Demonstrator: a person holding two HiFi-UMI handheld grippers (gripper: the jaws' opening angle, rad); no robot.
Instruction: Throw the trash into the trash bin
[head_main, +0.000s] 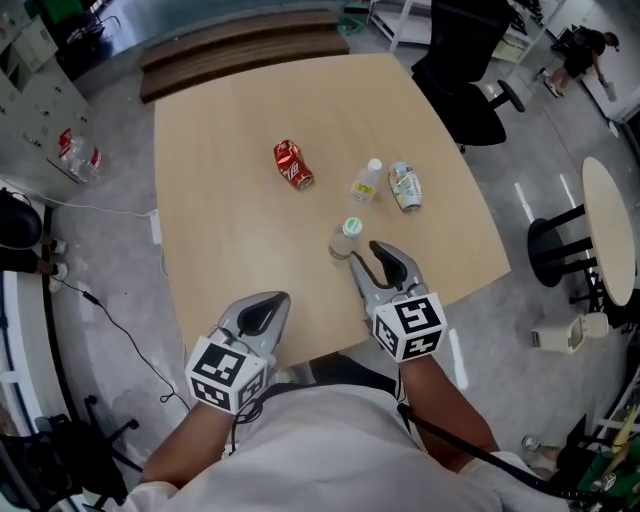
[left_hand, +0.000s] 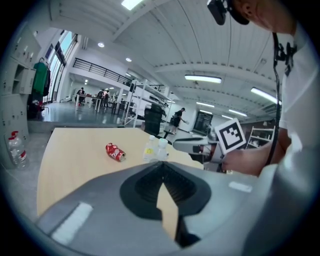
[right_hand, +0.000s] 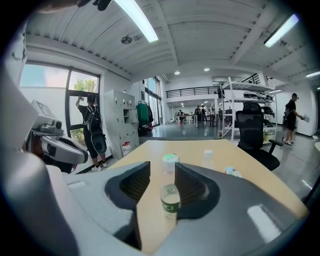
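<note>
Pale wood counter carries four pieces of trash; a crushed red can lies near its middle; at the can's 3 o'clock a white-cap bottle stands upright; just beside that, again at 3 o'clock, a labelled bottle lies on its side; at the white-cap bottle's 6 o'clock, nearer the person, a green-cap bottle stands upright, apart from the rest.

Both hands sit over the counter's near edge; the right claw comes in from the green-cap bottle's 5 o'clock with its jaws apart; in the right gripper view the bottle's clear body and green label show in the gap between them, the cap rising just past the tips, and neither pad presses on it; in the head view the bottle stands just ahead of the tips.

At the right claw's 8 o'clock, well apart from every piece of trash, the left claw is closed with its tips meeting and nothing between them; bare counter lies in front of it, the can far off at its 12 o'clock.

A black chair stands off the counter's far corner at 1 o'clock.
</note>
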